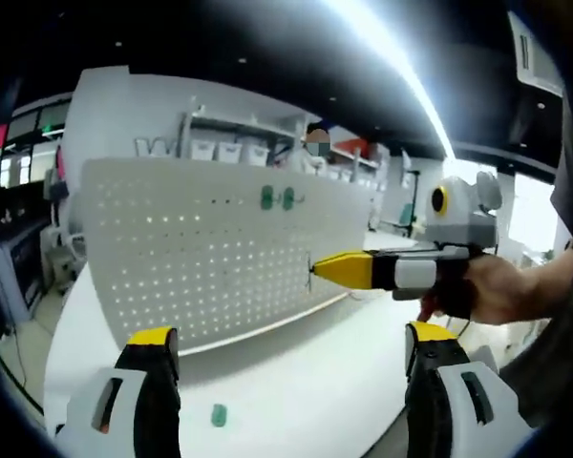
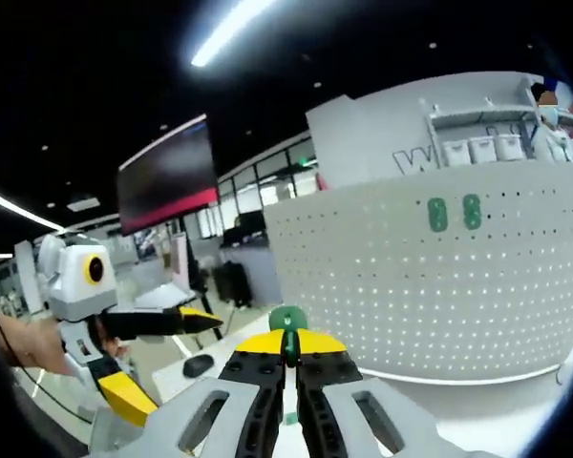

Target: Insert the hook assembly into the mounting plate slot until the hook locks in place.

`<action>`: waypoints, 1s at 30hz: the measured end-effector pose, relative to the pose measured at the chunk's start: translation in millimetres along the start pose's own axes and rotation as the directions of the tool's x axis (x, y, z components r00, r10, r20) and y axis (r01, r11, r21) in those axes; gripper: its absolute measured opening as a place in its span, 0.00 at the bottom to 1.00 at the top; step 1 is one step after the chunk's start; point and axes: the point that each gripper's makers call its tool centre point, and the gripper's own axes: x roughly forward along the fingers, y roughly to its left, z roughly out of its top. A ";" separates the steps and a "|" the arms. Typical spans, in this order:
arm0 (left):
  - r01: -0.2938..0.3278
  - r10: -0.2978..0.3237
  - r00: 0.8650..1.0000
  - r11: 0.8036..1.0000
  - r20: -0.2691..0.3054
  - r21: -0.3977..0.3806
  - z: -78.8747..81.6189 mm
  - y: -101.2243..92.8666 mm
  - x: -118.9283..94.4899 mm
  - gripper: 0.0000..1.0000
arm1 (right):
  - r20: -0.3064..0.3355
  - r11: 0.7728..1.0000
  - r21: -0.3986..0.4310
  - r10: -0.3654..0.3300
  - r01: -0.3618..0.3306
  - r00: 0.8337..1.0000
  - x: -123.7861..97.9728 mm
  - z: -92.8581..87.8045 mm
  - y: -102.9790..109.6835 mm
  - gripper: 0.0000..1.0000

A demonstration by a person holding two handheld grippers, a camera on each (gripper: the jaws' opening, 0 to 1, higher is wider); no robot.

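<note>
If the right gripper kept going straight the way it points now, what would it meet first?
Most likely the white pegboard: in the left gripper view the right gripper, shut on a green hook, points at the board's face. Depth is unclear.

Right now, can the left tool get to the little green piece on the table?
Probably yes. The left tool is open, and the green piece lies on the white table between its jaws, with nothing over it.

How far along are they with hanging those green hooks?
Two green hooks already sit high on the pegboard. The right gripper is shut on another green hook, not yet inserted. One more green piece lies on the table; the left gripper is open.
</note>
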 end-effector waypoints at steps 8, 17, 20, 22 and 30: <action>-0.037 0.037 0.999 0.999 0.003 -0.009 -1.1 10.9 -5.6 1.00 | 0.070 0.994 -0.027 -0.105 0.107 0.992 4.4 25.5 -46.0 0.00; -0.029 0.029 0.999 0.999 -0.020 -0.020 -6.4 10.8 -4.7 1.00 | 0.135 0.976 -0.047 -0.203 0.211 0.970 8.2 47.8 -92.4 0.00; -0.035 0.035 0.999 0.999 -0.011 -0.026 -4.6 12.6 -4.1 1.00 | 0.150 0.966 -0.056 -0.242 0.253 0.959 7.0 52.0 -107.1 0.00; -0.038 0.038 0.999 0.999 -0.015 -0.024 -5.3 13.6 -3.4 1.00 | 0.152 0.961 -0.058 -0.259 0.270 0.954 6.8 52.8 -115.3 0.00; -0.055 0.054 0.998 0.998 -0.030 -0.036 -10.4 21.2 -5.0 1.00 | 0.198 0.925 -0.024 -0.367 0.379 0.909 -1.9 65.7 -163.8 0.00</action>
